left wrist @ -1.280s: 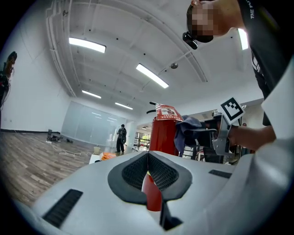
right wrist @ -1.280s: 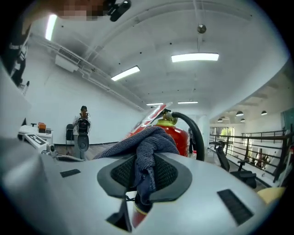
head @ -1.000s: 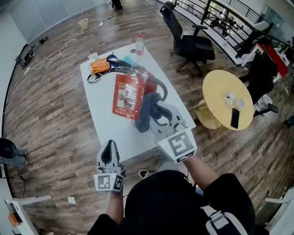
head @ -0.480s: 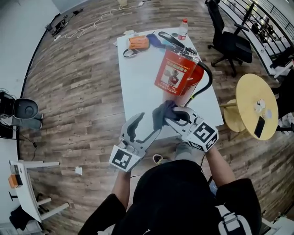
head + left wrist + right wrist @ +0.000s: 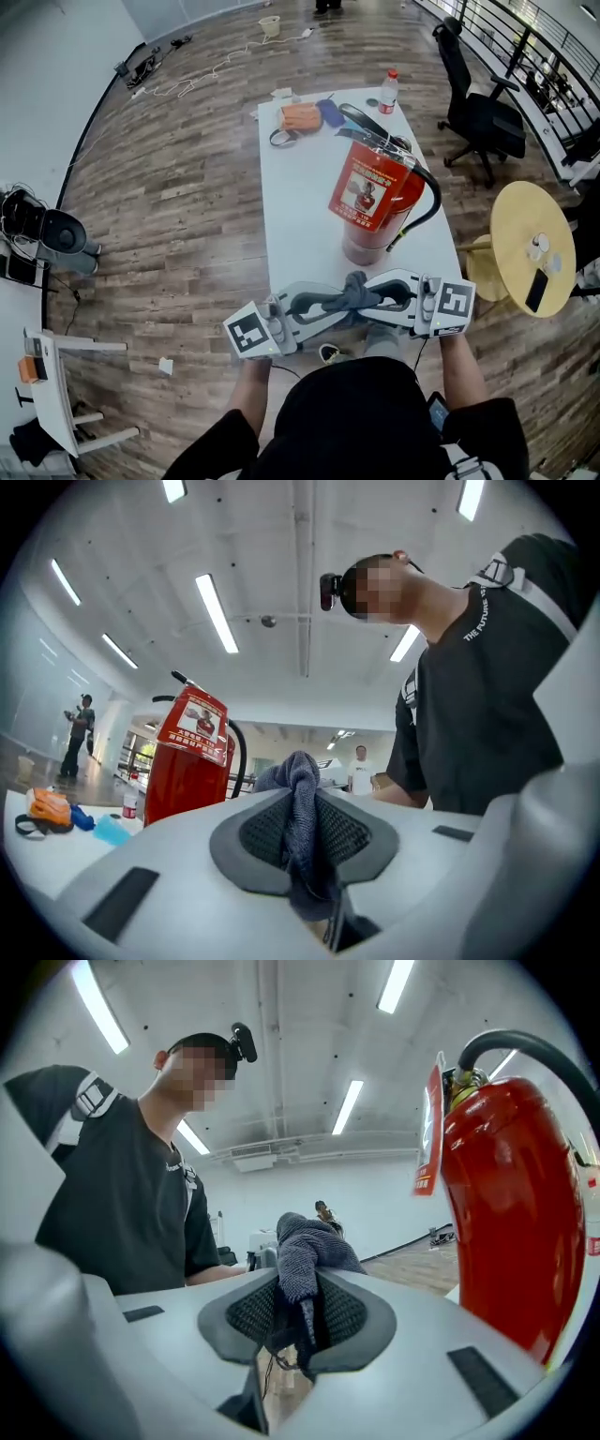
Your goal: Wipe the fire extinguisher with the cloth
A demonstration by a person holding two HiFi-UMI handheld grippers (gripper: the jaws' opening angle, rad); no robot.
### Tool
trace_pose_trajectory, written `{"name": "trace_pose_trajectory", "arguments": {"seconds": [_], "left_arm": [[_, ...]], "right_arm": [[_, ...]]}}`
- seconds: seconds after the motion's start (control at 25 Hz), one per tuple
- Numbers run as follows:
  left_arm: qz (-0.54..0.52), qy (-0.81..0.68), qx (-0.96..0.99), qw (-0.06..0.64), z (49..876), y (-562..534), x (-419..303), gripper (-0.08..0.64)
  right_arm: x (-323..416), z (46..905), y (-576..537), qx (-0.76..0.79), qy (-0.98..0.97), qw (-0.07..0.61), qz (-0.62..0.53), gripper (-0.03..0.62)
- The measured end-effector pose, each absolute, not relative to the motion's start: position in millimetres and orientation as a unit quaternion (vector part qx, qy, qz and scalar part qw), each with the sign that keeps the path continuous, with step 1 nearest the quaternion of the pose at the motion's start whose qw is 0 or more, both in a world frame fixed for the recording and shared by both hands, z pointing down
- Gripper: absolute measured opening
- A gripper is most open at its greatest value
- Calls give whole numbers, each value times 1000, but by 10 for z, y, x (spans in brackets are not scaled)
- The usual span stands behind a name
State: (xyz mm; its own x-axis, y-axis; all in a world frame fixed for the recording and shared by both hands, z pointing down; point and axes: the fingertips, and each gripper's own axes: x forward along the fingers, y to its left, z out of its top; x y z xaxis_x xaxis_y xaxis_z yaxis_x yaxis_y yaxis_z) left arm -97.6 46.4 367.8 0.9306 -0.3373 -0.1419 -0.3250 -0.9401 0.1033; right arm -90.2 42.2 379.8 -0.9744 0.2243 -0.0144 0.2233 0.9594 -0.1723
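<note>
Both grippers meet tip to tip over the near edge of the white rectangular table (image 5: 298, 220): the left gripper (image 5: 336, 303) and the right gripper (image 5: 378, 294) each have their jaws closed on the same dark grey-blue woven cloth (image 5: 355, 284), with a fold of fabric pinched between the ribbed pads in both gripper views. The cloth hangs bunched between the two tips, clear of the tabletop. This two-point hold is judged to serve a regrip or a spreading of the cloth, so that a broader face can be presented to the cylinder; no wiping contact exists at this moment. The red metal fire extinguisher (image 5: 375, 199) stands upright on the right half of the table, just beyond the grippers, with its black hose curving down its right side and its body apart from the cloth. A red-and-white paper label faces left and near; it carries a picture and printed lines, too small to read. White print on the shoulder of the person's black T-shirt (image 5: 487, 714) begins "THE FUTURE"; the remainder is not legible.
</note>
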Motion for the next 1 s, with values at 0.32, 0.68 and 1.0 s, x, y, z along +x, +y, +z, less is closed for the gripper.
{"name": "trace_pose_trajectory", "arguments": {"seconds": [0.32, 0.68, 1.0], "left_arm": [[-76, -216, 972, 50, 3646, 216, -1105, 72], [-61, -476, 878, 2, 3410, -878, -1593, 72], [-32, -510, 859, -20, 3254, -1523, -1506, 72]], "right_arm": [[-701, 3924, 77, -37, -995, 12, 96, 129], [-210, 3871, -610, 93, -993, -8, 67, 129], [-150, 3711, -900, 137, -987, -50, 72, 129]]}}
